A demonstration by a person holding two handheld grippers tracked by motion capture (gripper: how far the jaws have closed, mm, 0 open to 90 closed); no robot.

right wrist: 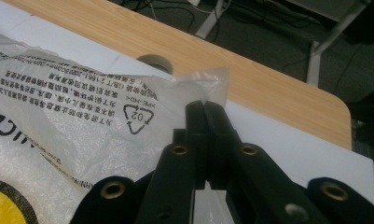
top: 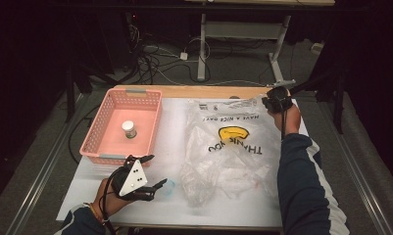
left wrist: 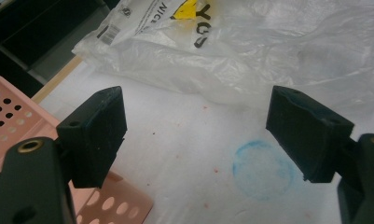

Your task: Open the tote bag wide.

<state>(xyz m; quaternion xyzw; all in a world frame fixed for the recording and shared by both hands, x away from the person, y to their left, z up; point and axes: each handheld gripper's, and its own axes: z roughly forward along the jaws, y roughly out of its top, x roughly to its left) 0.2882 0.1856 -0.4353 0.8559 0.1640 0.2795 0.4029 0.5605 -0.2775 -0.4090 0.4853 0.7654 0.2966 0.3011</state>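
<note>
The right gripper (right wrist: 205, 108) has its two black jaws pressed flat together on a corner of the clear plastic bag (right wrist: 82, 126), pinching the thin film right at the bag's far right corner, beside the far right corner of the table's white surface (right wrist: 292, 144). In the high view that gripper (top: 271, 104) sits at the far edge, where the bare wooden strip (top: 194, 91) runs, with the person's sleeve (top: 302, 186) reaching in along the right edge. From the pinched corner the bag (top: 228, 147) spreads crumpled across the middle and right of the surface toward the near edge, its yellow smiley and black lettering facing up. The left gripper (left wrist: 196, 133) holds its jaws wide apart with nothing between them, hovering over bare white surface near the near edge, just short of the bag. Between those jaws a faint blue ring (left wrist: 264, 170) marks the surface. At the far left corner stands a pink perforated basket (top: 106, 110) with a small white jar (top: 129, 129) inside it.
</note>
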